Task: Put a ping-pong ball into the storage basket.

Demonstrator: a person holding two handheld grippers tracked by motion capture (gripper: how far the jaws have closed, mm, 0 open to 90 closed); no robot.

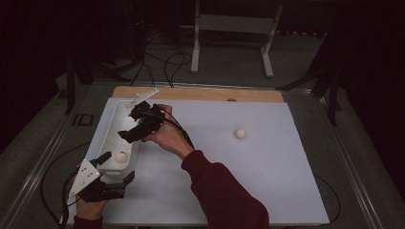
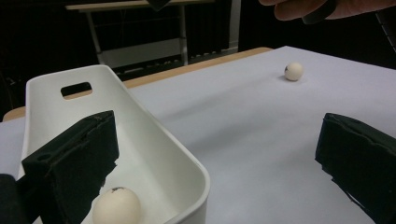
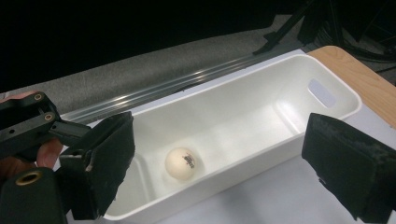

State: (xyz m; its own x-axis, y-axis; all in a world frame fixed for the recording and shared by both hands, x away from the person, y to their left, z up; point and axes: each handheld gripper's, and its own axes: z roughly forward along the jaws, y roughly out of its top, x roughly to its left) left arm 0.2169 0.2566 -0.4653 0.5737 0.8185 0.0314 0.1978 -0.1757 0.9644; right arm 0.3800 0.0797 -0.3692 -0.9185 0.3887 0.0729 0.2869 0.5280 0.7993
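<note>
Near the counter's left edge, my right tongs [image 1: 130,135] hung wide and empty over the white bin [image 1: 111,138], where one ball [image 1: 121,156] lay. My left tongs [image 1: 117,168], also wide, straddled the bin's near end; another ball [image 1: 240,133] sat mid-counter.

White bin [image 3: 261,100] on white sheet, ball [image 3: 181,163] lying inside, right tool [image 3: 219,165] spread wide above

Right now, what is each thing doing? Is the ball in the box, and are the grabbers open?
White tray: upright on the table, one ball inside.
Ball in the tray: lying loose on the tray floor.
Other ball: loose on the white sheet, outside the tray.
Left gripper: open, straddling the tray's near end.
Right gripper: open, empty, above the tray.
</note>
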